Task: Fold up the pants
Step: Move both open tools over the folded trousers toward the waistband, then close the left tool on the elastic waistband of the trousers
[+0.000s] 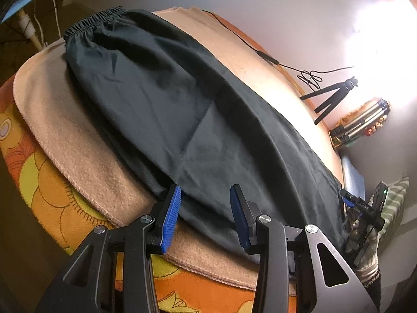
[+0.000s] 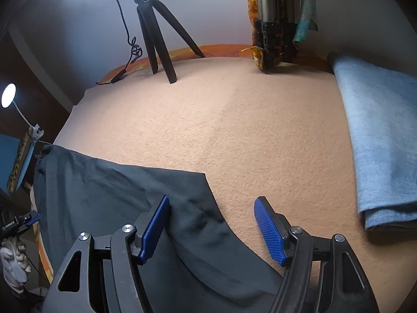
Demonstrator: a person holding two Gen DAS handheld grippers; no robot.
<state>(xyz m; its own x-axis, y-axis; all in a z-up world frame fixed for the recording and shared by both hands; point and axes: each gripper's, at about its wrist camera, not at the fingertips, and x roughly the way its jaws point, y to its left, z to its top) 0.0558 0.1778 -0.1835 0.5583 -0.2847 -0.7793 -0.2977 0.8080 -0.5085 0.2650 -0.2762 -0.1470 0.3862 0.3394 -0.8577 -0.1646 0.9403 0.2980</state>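
Note:
Dark pants (image 1: 169, 99) lie lengthwise on a beige blanket (image 1: 86, 156), with the elastic waistband (image 1: 93, 22) at the far left end. My left gripper (image 1: 206, 208) is open at the pants' near long edge, and flat fabric lies between its blue pads without being pinched. At the leg end of the pants (image 2: 104, 190), my right gripper (image 2: 212, 219) stands open. Its left pad is over the cloth and its right pad over bare blanket (image 2: 234, 130), so the hem edge runs between them. Each gripper shows small in the other's view: the right gripper (image 1: 365, 208) and the left gripper (image 2: 20, 221).
A black mini tripod (image 2: 156, 39) and its cable (image 2: 130, 52) stand at the far edge, beside a folded silver tripod (image 2: 271, 26). A folded blue-grey cloth (image 2: 378, 143) lies to the right. An orange floral sheet (image 1: 52, 195) shows under the blanket. A gloved hand (image 1: 367, 255) holds the right gripper.

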